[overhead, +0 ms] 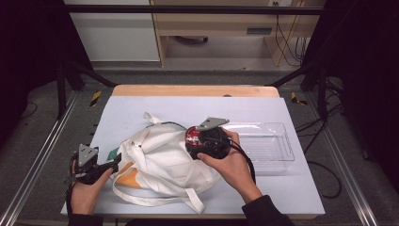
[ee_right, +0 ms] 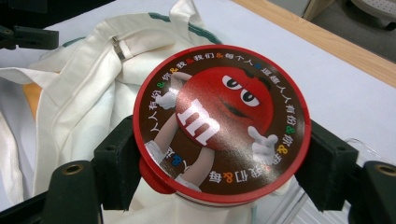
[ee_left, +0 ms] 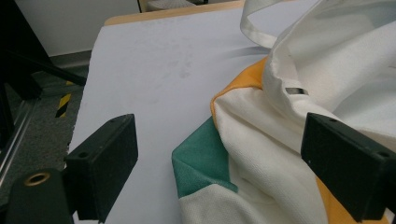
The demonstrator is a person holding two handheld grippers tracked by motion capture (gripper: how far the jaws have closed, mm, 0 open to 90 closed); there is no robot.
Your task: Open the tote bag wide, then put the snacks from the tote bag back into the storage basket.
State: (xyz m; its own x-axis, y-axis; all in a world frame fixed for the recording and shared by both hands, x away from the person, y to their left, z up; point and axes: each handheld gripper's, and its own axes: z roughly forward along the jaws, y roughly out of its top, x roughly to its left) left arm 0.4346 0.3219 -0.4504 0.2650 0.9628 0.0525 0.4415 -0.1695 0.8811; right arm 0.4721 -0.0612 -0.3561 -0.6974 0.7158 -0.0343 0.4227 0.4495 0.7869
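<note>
The right gripper (ee_right: 219,168) clamps a round tub (ee_right: 220,123) with a red lid between its jaws, at the centre of the high view, above the cloth bag's (overhead: 162,162) right part. The left gripper (ee_left: 219,168), at the lower left, stands wide open, with the bag's edge between its jaws, not pinched. A clear tray (overhead: 275,146) lies at the right.

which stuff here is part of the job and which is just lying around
In the job:
- candy tub, red lid, clamped in the right gripper
- cloth bag, under the tub
- left gripper, open, at the bag's edge

Lying about:
- clear tray, beside the right hand
- table
</note>
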